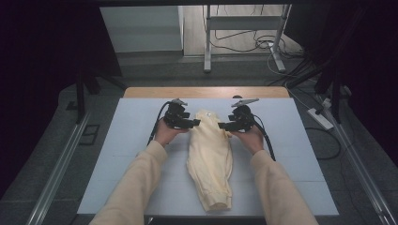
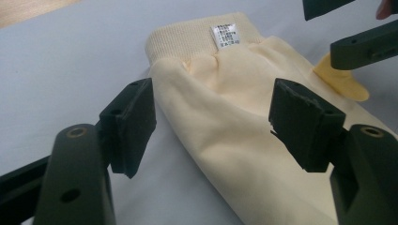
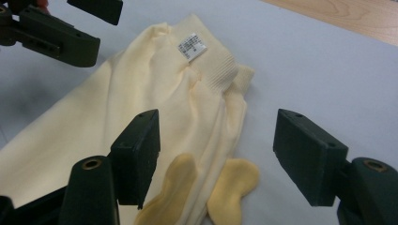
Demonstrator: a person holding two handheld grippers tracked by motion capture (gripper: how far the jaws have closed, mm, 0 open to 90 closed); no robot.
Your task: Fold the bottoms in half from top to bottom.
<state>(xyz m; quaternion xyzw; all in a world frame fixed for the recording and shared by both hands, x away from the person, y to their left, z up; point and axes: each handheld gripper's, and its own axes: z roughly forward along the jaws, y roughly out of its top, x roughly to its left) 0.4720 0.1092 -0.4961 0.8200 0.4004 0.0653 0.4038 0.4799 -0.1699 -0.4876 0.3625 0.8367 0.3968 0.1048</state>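
- the folded cream garment (image 1: 210, 157) lay in the middle of the high view, on the pale blue table cover (image 1: 131, 140), with its long axis running from the lower centre of the frame up to the centre.
- its ribbed waistband (image 1: 205, 114), with the white label (image 2: 225, 35), was the upper end, and this end lay between the 2 grippers.
- the left gripper (image 1: 193, 123) stood just left of the waistband end, its jaws pointing right toward the cloth. in the left gripper view the jaws were apart, with the left edge of the garment between them, and the pads did not press on it.
- the right gripper (image 1: 221, 125) stood just right of the same end, its jaws pointing left. in the right gripper view the jaws were also apart and held nothing; the 2 darker yellow tabs (image 3: 233, 185) lay low in the frame between them.
- both grippers seemed about equally near to the waistband, 1 on each side, so i judged the next move would be a grasp of the 2 sides of this upper end, across the long axis.
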